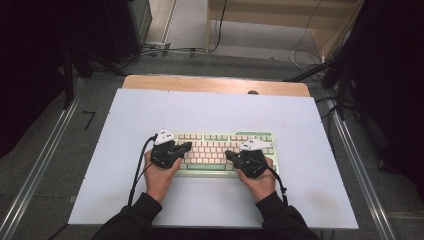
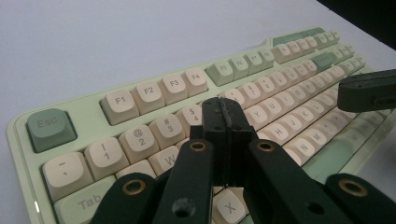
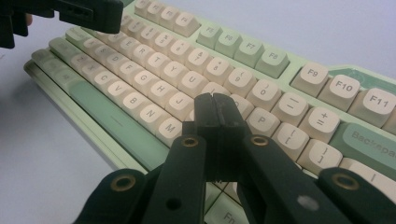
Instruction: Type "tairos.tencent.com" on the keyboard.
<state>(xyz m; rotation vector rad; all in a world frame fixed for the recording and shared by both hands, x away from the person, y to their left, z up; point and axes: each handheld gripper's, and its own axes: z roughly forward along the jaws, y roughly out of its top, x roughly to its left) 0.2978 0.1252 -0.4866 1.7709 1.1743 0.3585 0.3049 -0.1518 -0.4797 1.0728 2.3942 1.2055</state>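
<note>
Table [image 1: 300, 200]: a pale sheet covers it and looks smooth; my worry is that a sideways shove on the keyboard would make it slide, since I see nothing bracing it.

Keyboard [image 1: 226, 136]: pale green case with cream and green keys, lying flat near the middle of the table, its long side toward the person. Both hands hover over its front half. A hard jab on one end could tip or skew it.

Left gripper [image 1: 188, 146]: jaws pressed fully together, holding nothing. In its own view the closed tip [image 2: 227, 122] sits above the upper letter rows on the keyboard's left side; I cannot tell whether it touches a key. The blunt tip looks about as wide as a keycap, so coming down off-centre it may press two neighbours at once.

Right gripper [image 1: 229, 155]: also clamped tight and empty, its tip [image 3: 215, 112] over the keys near O, P and K. Same danger: a wrong or double letter if it lands on a gap between caps.

Two tips together: they point inward toward each other in the high view, near but apart. If both go for middle keys they could knock together.

Cables [image 1: 136, 172]: one trails from each gripper along the wrist; a loop could drag across the front edge and nudge the keyboard.

Space bar [image 3: 109, 119]: the long green bar lies just below the right tip's path, easy to brush by accident.
</note>
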